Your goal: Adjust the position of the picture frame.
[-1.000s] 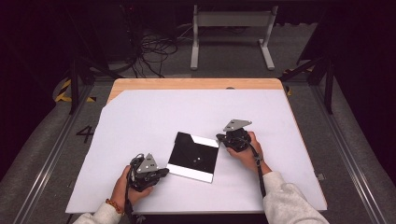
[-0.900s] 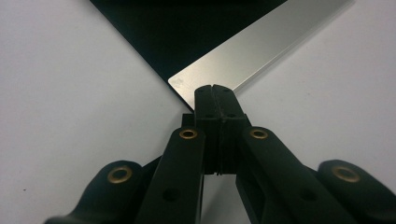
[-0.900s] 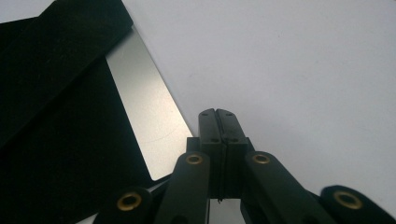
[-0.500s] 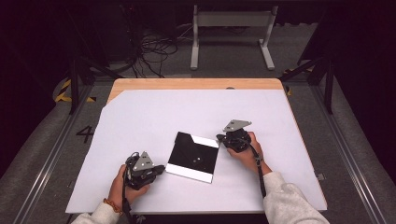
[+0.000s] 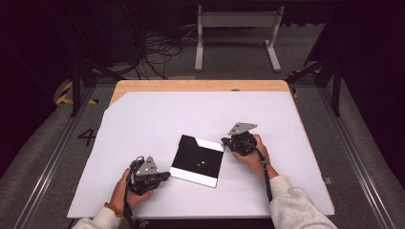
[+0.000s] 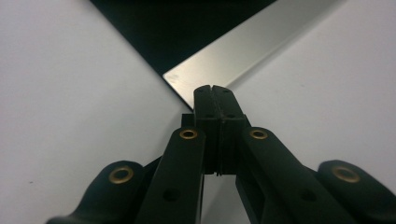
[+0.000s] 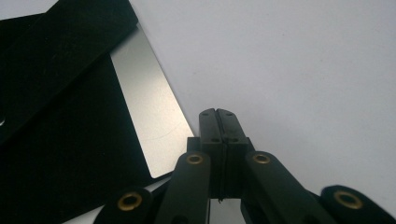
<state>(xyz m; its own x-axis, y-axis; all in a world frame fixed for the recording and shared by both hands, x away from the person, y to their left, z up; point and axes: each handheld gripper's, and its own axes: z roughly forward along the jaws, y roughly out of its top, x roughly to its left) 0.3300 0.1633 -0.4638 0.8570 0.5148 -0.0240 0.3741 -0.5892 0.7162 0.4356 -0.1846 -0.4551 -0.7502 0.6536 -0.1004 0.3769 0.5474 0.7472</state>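
**Closing on a thin sheet from both sides**

Resting at the black sheet's [image 5: 197, 160] near corner, the left gripper [image 6: 215, 93] has its jaws pressed together, empty. The right gripper [image 7: 219, 116], likewise closed on nothing, sits at the far corner. Judging by its flatness, any nudge may slide it across the white table [image 5: 143, 119]. Cables [image 5: 157, 47] litter the dark floor beyond.

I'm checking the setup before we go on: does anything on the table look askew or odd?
The black sheet with silver edge strips lies turned at an angle to the table edges rather than square, and its far left corner looks cut off. The left gripper and right gripper sit shut at opposite corners.
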